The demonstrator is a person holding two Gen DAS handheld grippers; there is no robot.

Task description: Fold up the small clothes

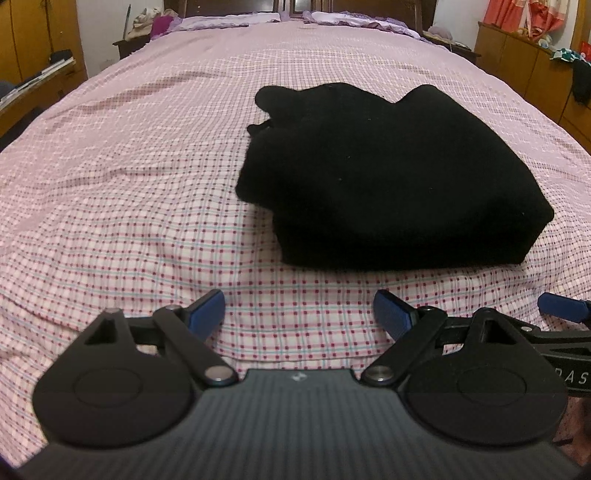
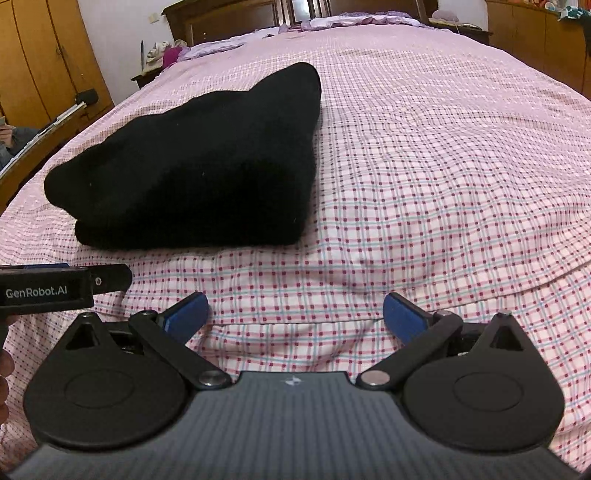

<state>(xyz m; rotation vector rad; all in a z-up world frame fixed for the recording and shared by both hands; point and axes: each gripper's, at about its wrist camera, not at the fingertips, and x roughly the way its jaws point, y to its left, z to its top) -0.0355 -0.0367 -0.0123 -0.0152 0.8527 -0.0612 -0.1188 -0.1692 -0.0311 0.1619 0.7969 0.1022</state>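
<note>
A black garment (image 1: 391,177) lies folded into a thick stack on the pink checked bedspread (image 1: 129,177), right of centre in the left wrist view. The right wrist view has the same black garment (image 2: 199,173) left of centre. My left gripper (image 1: 299,308) is open near the bed's front edge, short of the garment, nothing between its blue pads. My right gripper (image 2: 295,314) is open too, holding nothing, to the right of the garment and nearer than it. The right gripper's finger (image 1: 561,308) shows at the right edge of the left wrist view. The left gripper's body (image 2: 48,290) shows at the left of the right wrist view.
Purple pillows (image 1: 229,20) lie at the head of the bed before a dark wooden headboard (image 2: 229,20). Wooden wardrobes (image 2: 40,62) stand on the left, a wooden cabinet (image 1: 524,62) with clothes on the right. A heap of cloth (image 1: 151,24) sits on the left nightstand.
</note>
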